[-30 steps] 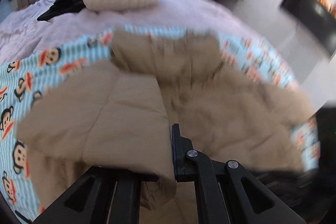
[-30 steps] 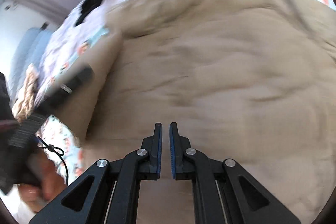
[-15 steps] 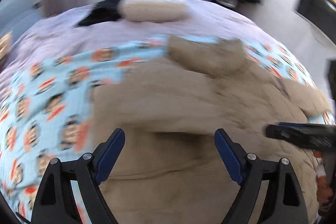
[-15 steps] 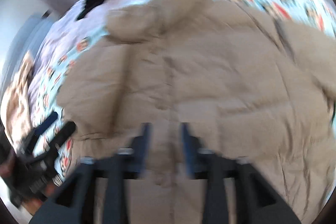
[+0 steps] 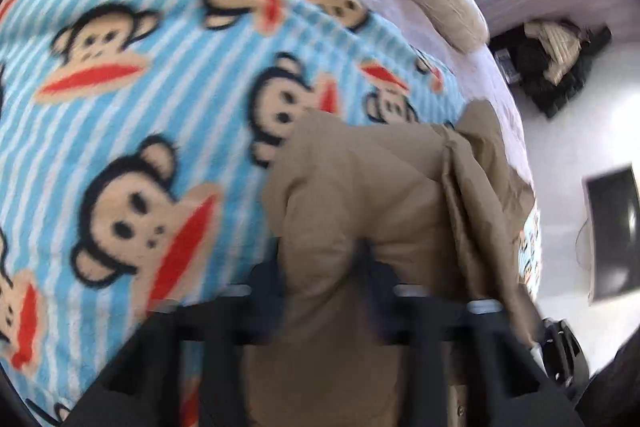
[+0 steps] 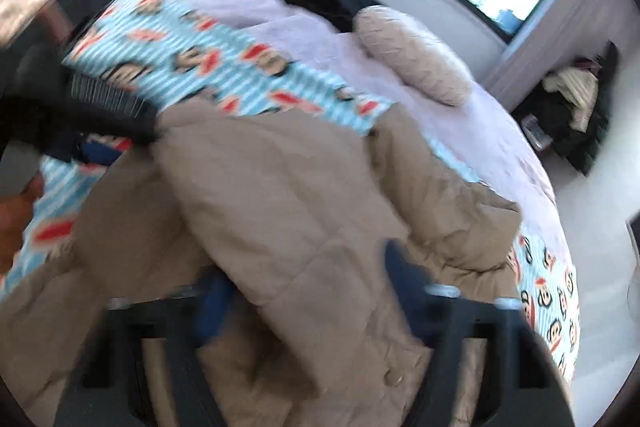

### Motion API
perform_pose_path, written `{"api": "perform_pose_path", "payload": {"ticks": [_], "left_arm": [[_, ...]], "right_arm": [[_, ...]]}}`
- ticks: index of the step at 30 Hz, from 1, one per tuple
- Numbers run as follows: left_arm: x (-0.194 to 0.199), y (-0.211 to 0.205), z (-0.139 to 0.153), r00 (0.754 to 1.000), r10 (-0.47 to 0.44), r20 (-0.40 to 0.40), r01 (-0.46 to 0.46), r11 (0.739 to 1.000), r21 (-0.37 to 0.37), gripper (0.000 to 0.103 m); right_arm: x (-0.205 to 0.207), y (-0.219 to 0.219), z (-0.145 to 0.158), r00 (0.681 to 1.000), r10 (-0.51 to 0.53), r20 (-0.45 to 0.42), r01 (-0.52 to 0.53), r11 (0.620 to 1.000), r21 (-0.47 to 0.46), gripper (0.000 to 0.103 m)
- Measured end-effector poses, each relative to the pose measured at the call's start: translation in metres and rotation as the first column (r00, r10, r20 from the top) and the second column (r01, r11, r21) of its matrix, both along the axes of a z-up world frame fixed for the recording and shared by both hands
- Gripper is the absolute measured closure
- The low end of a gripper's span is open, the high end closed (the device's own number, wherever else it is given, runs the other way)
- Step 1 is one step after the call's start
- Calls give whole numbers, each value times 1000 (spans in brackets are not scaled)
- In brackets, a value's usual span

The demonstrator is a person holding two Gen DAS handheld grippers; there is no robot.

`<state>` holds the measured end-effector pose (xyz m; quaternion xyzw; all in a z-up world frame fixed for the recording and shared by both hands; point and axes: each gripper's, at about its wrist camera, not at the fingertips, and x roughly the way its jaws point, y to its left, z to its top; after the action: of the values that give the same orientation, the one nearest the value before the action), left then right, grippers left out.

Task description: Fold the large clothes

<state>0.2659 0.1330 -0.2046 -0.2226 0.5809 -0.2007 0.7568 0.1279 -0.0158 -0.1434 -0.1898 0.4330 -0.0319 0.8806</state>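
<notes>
Tan quilted jacket (image 5: 360,211) lying low centre on monkey-print blanket (image 5: 132,75) over the bed. Left claw (image 5: 320,275) just closed onto a puffy fold; right claw (image 6: 308,291) likewise closing around thick padding. Soft, bulky, springy, probably light; best pinched at seams or hem.

Bed (image 6: 304,7) bears monkey blanket (image 5: 132,115) (jacket (image 6: 280,195) atop).
</notes>
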Motion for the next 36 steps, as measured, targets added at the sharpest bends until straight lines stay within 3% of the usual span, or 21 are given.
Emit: {"api": "perform_pose_path", "payload": {"ticks": [1, 2, 4, 5, 6, 8, 11, 12, 14, 16, 19, 20, 22, 24, 27, 30, 35, 36], "left_arm": [[-3, -7, 9, 998, -21, 55, 17, 998, 59, 75], [-7, -15, 16, 993, -60, 100, 48, 992, 118, 80], [-11, -26, 25, 983, -111, 147, 81, 976, 200, 80], [-13, -30, 26, 978, -133, 163, 93, 969, 231, 80], [-15, -31, 26, 975, -144, 167, 100, 964, 246, 80], [-13, -34, 24, 974, -155, 164, 108, 958, 266, 80], [-10, -36, 22, 975, -148, 164, 90, 945, 315, 80], [-10, -36, 25, 976, -138, 171, 75, 941, 329, 80], [-12, -33, 37, 973, -128, 190, 49, 928, 370, 80], [-18, -25, 51, 967, -126, 222, 31, 921, 388, 80], [-31, -13, 74, 953, -140, 270, 24, 920, 392, 80], [-36, -12, 79, 949, -155, 275, 37, 921, 389, 80], [-45, -19, 80, 943, -198, 268, 82, 917, 390, 80], [-52, -30, 72, 938, -238, 250, 120, 904, 411, 80], [-61, -51, 45, 943, -268, 199, 152, 875, 459, 80], [-69, -62, 23, 948, -270, 168, 150, 846, 512, 80], [-78, -67, 34, 951, -261, 165, 135, 832, 538, 80], [-79, -68, 38, 951, -263, 164, 136, 830, 541, 80]], "right_arm": [[0, -13, 5, 999, -47, 2, 47, 998, 50, 99], [-2, -26, 11, 995, -99, 18, 96, 990, 105, 99], [-16, -71, 23, 965, -260, 36, 243, 937, 252, 99], [-27, -94, 23, 945, -325, 14, 301, 889, 344, 99], [-36, -119, 19, 918, -396, -33, 368, 817, 443, 99], [-57, -170, -7, 833, -515, -199, 514, 590, 623, 99], [-84, -212, -56, 723, -551, -418, 619, 245, 747, 98], [-91, -217, -64, 702, -548, -454, 629, 178, 757, 94], [-100, -221, -66, 693, -544, -474, 628, 132, 767, 88], [-108, -223, -52, 704, -544, -456, 631, 185, 753, 73], [-122, -224, -22, 718, -586, -377, 636, 330, 698, 72], [-129, -228, -6, 728, -610, -314, 625, 401, 669, 72], [-134, -229, 11, 755, -609, -242, 595, 482, 643, 73], [-126, -229, 16, 793, -569, -221, 562, 539, 627, 76], [-104, -226, -3, 817, -509, -271, 559, 583, 590, 77], [-92, -226, -34, 801, -490, -344, 597, 616, 514, 77], [-109, -241, -28, 795, -489, -359, 602, 566, 563, 76], [-116, -247, -26, 797, -476, -370, 598, 540, 592, 73]]}}
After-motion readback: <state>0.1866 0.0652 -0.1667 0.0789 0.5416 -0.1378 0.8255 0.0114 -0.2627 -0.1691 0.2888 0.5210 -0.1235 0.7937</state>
